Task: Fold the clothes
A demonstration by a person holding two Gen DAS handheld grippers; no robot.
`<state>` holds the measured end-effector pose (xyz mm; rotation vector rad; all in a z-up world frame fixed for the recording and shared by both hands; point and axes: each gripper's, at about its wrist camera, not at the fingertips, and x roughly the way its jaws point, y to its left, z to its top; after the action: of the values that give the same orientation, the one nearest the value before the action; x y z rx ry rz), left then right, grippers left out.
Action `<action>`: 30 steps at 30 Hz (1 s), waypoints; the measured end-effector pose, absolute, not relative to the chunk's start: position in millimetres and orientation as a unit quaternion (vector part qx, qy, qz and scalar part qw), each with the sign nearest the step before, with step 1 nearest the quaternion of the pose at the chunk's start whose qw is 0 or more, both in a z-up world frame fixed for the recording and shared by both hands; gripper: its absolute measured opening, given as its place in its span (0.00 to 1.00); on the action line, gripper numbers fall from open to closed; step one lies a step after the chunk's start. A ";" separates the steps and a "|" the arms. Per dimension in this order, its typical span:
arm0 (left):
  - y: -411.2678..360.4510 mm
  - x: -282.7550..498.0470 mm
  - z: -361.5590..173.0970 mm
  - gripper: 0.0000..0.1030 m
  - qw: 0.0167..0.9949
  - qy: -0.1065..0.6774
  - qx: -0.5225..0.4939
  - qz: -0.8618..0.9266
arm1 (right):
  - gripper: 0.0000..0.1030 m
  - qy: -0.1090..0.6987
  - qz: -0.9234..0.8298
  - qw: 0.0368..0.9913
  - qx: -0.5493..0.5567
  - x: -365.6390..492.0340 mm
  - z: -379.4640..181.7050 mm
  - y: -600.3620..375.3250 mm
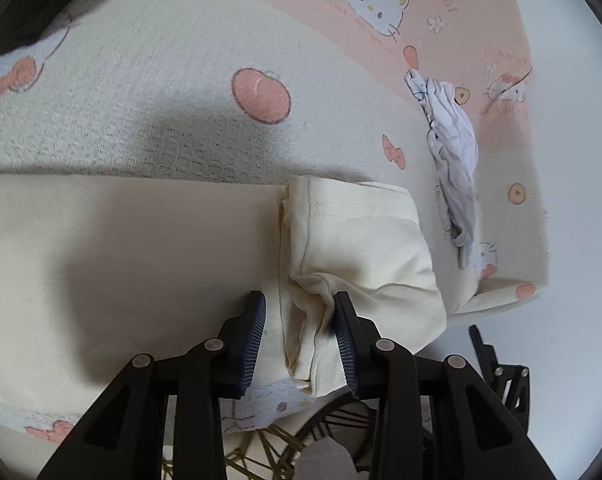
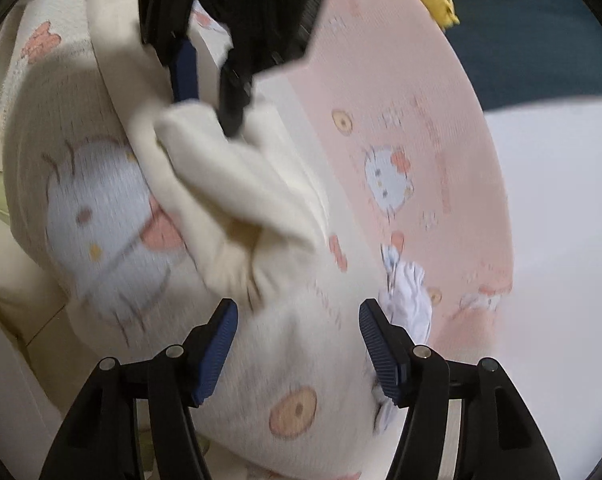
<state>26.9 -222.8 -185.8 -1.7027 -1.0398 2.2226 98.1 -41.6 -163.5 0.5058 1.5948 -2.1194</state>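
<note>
Two claws are working one cream garment (image 1: pixel 149 264) lying on the patterned bed cover (image 1: pixel 173 92). It is looking soft, light and floppy, so you are best taking the bunched sleeve fold near the hem. Your left claw (image 1: pixel 301 320) is pinching that fold; your right claw (image 2: pixel 297 332) is standing released, gripping nothing.

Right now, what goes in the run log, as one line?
left gripper: shut on cream garment | right gripper: open, nothing held | white garment: crumpled on blanket
</note>
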 end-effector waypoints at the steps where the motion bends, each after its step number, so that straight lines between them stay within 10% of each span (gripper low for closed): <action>1: -220.6 26.6 -184.6 0.31 0.074 -0.340 -0.569 0.745 | 0.60 0.572 -0.769 0.211 0.191 92.4 -162.8 -36.1; 30: -196.4 31.1 -171.8 0.36 0.040 -0.215 -0.554 0.803 | 0.61 0.030 -0.841 0.283 0.460 13.7 -167.9 3.9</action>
<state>31.1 -196.4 -171.8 -1.6956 -0.6595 2.4613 13.7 3.9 -167.9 1.2305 0.0802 -2.2529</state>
